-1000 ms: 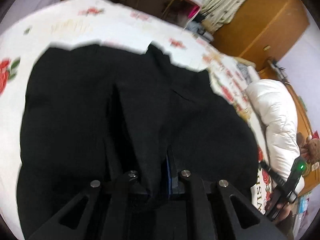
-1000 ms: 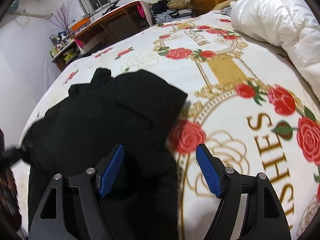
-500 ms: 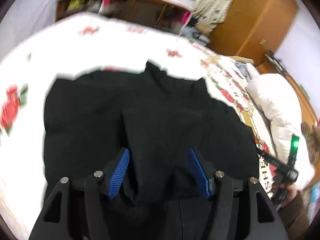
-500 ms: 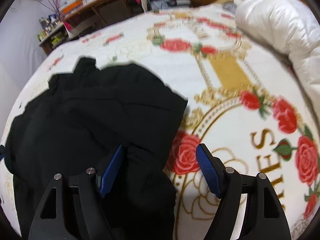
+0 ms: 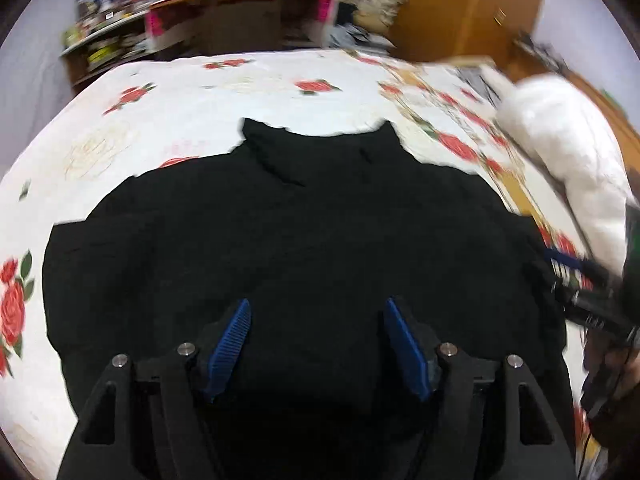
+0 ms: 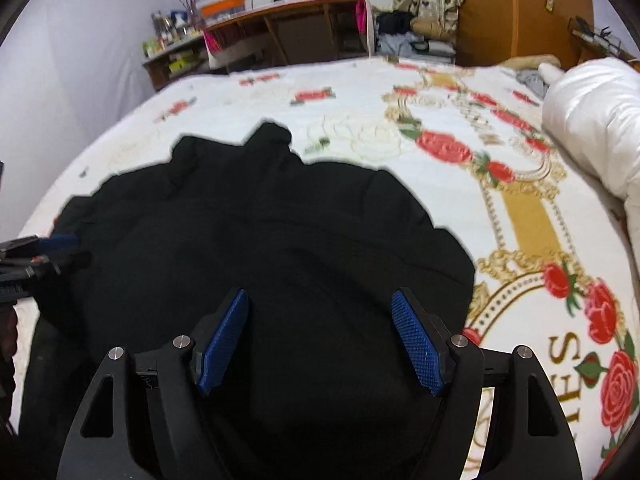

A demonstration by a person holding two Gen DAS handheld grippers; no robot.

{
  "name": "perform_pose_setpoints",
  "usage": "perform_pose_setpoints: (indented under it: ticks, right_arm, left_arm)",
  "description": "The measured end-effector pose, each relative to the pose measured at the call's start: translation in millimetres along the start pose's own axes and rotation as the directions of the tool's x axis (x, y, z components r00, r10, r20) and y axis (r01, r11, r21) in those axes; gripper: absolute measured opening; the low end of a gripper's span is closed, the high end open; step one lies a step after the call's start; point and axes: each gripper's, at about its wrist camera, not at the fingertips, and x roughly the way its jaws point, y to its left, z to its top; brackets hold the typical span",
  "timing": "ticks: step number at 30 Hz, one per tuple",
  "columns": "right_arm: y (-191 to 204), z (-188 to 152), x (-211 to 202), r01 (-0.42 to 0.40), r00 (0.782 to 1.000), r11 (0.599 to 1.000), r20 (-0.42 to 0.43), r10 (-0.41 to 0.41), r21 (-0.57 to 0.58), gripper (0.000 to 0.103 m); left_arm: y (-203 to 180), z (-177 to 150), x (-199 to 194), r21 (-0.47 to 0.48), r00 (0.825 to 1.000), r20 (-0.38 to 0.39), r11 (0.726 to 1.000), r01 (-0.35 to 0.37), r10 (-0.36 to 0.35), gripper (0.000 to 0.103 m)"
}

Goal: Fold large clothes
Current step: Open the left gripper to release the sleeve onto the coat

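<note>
A black garment [image 5: 304, 240] lies spread across the middle of a rose-patterned bedspread [image 5: 248, 84], its collar end toward the top of the frame in both wrist views. The left gripper [image 5: 316, 340] hangs over the garment's near edge at the bottom centre of its view; its jaws are opening, and no fold of cloth is pinched between the blue pads [image 5: 232, 340], only flat fabric beneath them. The right gripper [image 6: 320, 340] is also spread wide with nothing clamped, above the garment's lower right part in its own view, close to the edge where black cloth meets the bedspread.

With neither tool gripping, the main risk looks to be a poor next grab: the fabric is dark and thick-looking, so a pinch could catch several layers or only the top one, dragging the piece askew. Uneven pulls from the two sides would probably bunch the middle. A white puffy jacket [image 6: 592, 120] at the right edge lies near enough to be snagged by a wide sweep.
</note>
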Motion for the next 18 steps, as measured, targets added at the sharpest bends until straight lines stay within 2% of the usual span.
perform_pose_setpoints:
  ticks: [3,6,9,12,15,16,18]
  right_arm:
    - [-8.2,-4.5,15.4,-0.021,0.999,0.999,-0.040,0.022,0.027,0.074]
    - [-8.7,-5.7,23.4,-0.008,0.998,1.000,-0.065,0.010,0.020,0.074]
    - [-7.6,-6.9,31.1,0.004,0.996,1.000,-0.093,-0.002,0.014,0.074]
    - [-2.0,-6.4,34.8,0.029,0.994,0.999,-0.105,-0.031,-0.024,0.074]
    - [1.0,-0.9,29.4,0.048,0.990,0.998,-0.128,-0.051,-0.027,0.074]
    - [0.3,1.9,15.2,0.039,0.994,0.999,-0.104,-0.038,0.006,0.074]
    - [2.4,3.4,-15.0,-0.041,0.999,0.998,-0.015,0.041,0.038,0.074]
  left_arm:
    - [15.4,-2.4,16.1,-0.040,0.998,-0.042,0.998,-0.037,0.035,0.071]
    - [21.9,-6.4,23.3,-0.033,0.997,-0.041,0.997,-0.070,0.069,0.072]
    - [25.1,-7.3,29.6,-0.049,0.996,-0.044,0.996,-0.079,0.077,0.072]
    - [26.5,-4.9,39.6,-0.059,0.993,-0.079,0.994,-0.087,0.083,0.072]
    - [28.3,0.4,33.0,-0.068,0.991,-0.093,0.993,-0.100,0.094,0.072]
    - [30.3,0.8,22.5,-0.092,0.994,-0.073,0.992,-0.092,0.085,0.071]
    - [32.3,-0.1,1.0,-0.094,0.997,-0.024,0.993,-0.077,0.075,0.071]
